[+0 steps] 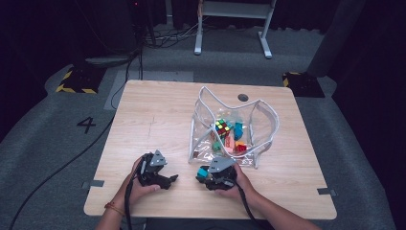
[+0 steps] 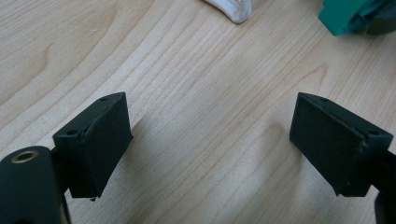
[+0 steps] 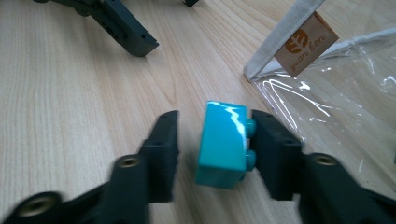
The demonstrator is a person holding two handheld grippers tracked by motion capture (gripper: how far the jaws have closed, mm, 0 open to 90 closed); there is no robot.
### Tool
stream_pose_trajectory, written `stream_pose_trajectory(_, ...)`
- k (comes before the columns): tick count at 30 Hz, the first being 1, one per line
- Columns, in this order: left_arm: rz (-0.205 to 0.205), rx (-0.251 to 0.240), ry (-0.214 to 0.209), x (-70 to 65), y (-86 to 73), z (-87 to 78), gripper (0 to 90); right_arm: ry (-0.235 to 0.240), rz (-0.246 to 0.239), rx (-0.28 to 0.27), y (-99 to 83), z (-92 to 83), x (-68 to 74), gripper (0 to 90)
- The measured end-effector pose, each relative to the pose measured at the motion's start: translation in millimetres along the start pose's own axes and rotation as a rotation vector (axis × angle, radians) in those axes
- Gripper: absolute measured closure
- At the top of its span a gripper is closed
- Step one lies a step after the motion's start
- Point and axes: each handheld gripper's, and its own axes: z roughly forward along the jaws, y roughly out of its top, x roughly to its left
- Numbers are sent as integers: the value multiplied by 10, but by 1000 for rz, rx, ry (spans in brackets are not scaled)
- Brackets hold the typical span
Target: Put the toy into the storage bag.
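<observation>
While resting low on the surface [image 3: 70,93], bracketing the teal brick [image 3: 223,144] with the right claw [image 3: 215,116] not yet clamped: one pad touching the studded side, the other standing just clear of the smooth face. Risking a skewed pinch, since pressing on rounded studs and a tilted block could be twisting it out sideways, or squirting it toward the clear bag [image 3: 336,93] just beside. Also risking a snag on the white trim [image 3: 285,37] of that bag when lifting. Keeping the left claw [image 2: 210,100] wide apart over bare wood, holding nothing, yet near enough to be risking a bump against the right claw
</observation>
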Motion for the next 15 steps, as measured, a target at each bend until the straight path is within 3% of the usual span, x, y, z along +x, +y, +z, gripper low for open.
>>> stream_pose_trajectory(2, 0, 0, -1, 0, -1, 0, 128, -7, -26, -1, -9, -39, 1, 672)
stream_pose_trajectory(10, -1, 0, -1, -2, -1, -1, 128, 3, -71, -2, -123, -272, -56, 677)
stream_pose_trajectory(15, -12, 1, -18, -8, -6, 3, 128, 5, -42, -4, -215, -444, -122, 678)
